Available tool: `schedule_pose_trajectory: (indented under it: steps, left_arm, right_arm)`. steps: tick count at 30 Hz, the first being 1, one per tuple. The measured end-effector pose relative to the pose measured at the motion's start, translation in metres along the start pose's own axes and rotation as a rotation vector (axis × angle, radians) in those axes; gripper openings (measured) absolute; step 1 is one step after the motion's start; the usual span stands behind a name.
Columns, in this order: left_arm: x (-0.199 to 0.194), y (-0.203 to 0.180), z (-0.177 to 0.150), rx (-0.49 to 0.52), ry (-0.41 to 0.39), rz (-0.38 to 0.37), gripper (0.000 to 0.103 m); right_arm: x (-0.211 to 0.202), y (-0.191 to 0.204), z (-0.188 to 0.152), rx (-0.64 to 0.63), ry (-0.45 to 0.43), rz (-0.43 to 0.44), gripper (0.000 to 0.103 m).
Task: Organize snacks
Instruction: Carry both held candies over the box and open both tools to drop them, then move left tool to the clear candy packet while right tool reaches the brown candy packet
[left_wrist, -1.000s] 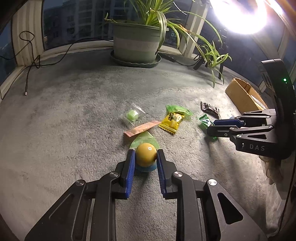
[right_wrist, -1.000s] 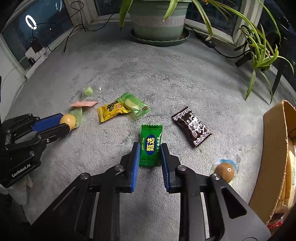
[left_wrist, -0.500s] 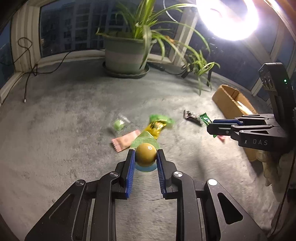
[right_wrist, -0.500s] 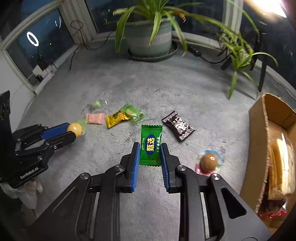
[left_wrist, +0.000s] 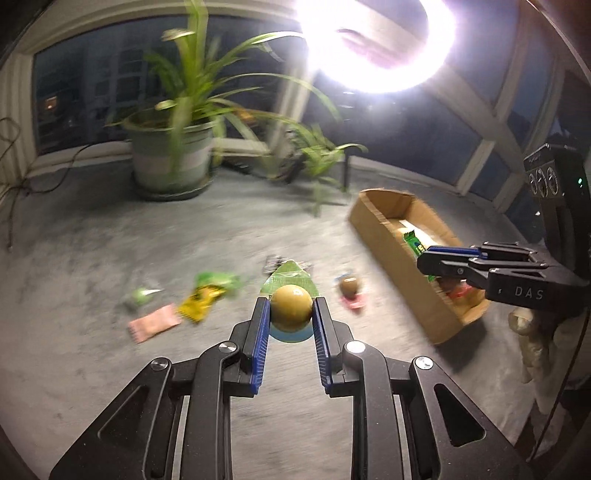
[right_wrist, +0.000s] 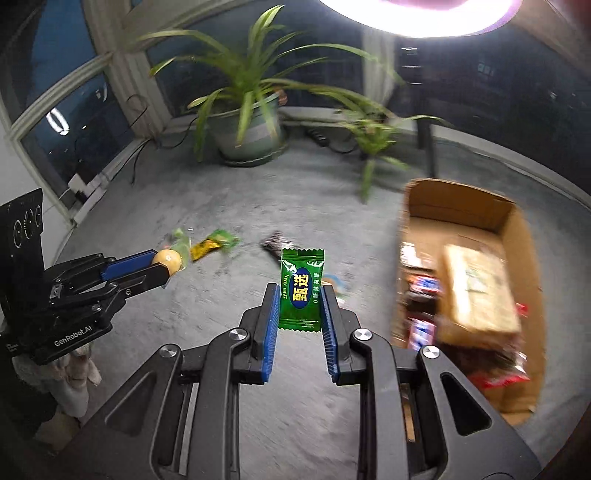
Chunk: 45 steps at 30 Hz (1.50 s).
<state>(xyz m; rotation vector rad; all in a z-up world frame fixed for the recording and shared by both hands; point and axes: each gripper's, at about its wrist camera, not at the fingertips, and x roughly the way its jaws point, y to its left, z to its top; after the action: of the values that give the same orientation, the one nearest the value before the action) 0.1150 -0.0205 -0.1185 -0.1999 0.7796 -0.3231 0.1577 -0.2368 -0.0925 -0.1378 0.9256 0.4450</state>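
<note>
snacks in both my tools: left gripper (left_wrist: 289, 311) pinches a yellow ball candy (left_wrist: 291, 308), right gripper (right_wrist: 300, 300) clamps a green packet (right_wrist: 301, 288).

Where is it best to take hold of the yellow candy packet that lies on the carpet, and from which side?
Grip the yellow candy packet across its narrow middle, coming from above. It lies flat on the carpet, so only a top approach works, with the fingers either side of its long edges. The green packet touches its far end, so stay toward the near half.
</note>
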Motion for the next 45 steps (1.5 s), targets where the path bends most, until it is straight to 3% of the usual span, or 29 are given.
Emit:
schedule_pose_trajectory:
  steps: [11,21,33,36,41,45]
  left_arm:
    - [0.033,-0.1,0.015,0.098,0.013,-0.161,0.022]
    - [0.07,-0.171,0.019,0.173,0.049,-0.226,0.022]
    - [0.089,-0.189,0.016,0.173,0.08,-0.217,0.023]
    - [0.087,-0.189,0.017,0.178,0.071,-0.206,0.033]
    - [0.082,-0.184,0.018,0.176,0.063,-0.2,0.033]
    - [0.074,-0.178,0.018,0.172,0.052,-0.189,0.033]
  right_arm:
    - [-0.041,-0.088,-0.033,0.136,-0.003,-0.11,0.022]
    - [-0.045,-0.138,-0.054,0.205,0.022,-0.151,0.023]
    - [-0.046,-0.153,-0.058,0.209,0.021,-0.158,0.024]
    - [-0.048,-0.153,-0.059,0.211,0.013,-0.154,0.032]
    - [-0.053,-0.148,-0.055,0.216,-0.006,-0.148,0.054]
    - [-0.056,-0.141,-0.051,0.22,-0.023,-0.142,0.054]
